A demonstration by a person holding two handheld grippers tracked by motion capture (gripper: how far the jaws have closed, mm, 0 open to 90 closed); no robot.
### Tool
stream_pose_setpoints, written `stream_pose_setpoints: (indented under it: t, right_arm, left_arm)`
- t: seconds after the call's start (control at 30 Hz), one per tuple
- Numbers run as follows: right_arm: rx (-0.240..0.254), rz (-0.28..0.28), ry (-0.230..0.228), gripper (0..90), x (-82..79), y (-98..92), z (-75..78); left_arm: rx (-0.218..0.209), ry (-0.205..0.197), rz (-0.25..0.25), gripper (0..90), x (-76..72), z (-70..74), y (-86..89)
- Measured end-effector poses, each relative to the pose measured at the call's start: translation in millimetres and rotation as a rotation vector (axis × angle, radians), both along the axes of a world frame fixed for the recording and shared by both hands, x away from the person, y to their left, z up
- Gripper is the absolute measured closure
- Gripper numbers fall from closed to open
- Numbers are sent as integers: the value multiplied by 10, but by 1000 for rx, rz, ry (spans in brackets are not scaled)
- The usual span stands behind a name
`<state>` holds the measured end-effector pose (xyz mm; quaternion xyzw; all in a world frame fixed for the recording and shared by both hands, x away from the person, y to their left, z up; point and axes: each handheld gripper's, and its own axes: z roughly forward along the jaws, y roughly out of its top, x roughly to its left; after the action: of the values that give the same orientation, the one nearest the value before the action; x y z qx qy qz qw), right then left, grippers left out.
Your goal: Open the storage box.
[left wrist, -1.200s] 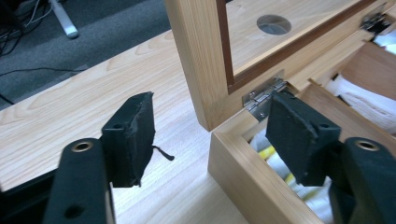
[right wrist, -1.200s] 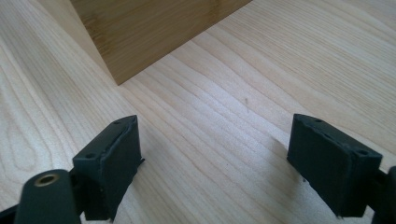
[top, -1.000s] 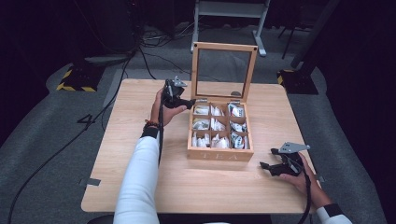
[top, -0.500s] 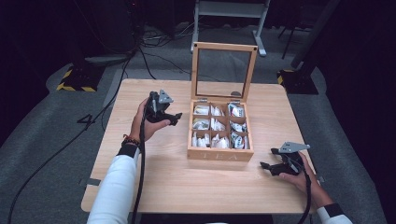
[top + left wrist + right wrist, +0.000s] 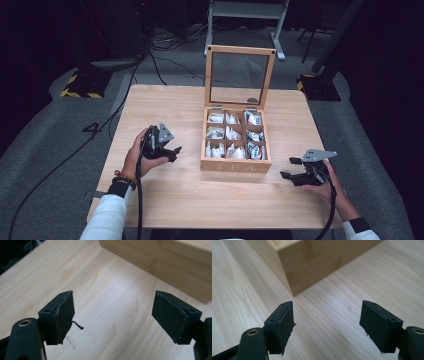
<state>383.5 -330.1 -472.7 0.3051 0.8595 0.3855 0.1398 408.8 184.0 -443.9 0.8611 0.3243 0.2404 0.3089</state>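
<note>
**Open tea box flanked by two idle grippers**

A pale wooden table point(image 5: 180, 200) with fine straight grain is seen from above. Near its middle stands a square wooden tea box point(image 5: 235, 165), divided into nine compartments packed with white paper sachets; its glass-paned lid point(image 5: 240, 75), framed in the same wood, is raised upright at the back. The left gripper point(image 5: 172, 152), black and angular, is held just left of the box, its jaws spread wide with nothing between them. In the left gripper view a frayed pad edge is shown on the left jaw. The right gripper point(image 5: 291, 168) is held near the box's front right corner, jaws likewise parted and empty.
</note>
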Motion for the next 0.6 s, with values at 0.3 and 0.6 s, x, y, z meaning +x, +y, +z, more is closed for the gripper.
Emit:
stream_pose_setpoints:
  t: [0.3, 0.6]
  right_arm:
    - [38, 38, -82, 339, -46, 80, 309]
    - [48, 67, -126, 351, 49, 306, 562]
  left_arm:
    - [16, 101, -52, 175, -269, -217, 25]
    - [11, 112, -73, 171, -467, -328, 43]
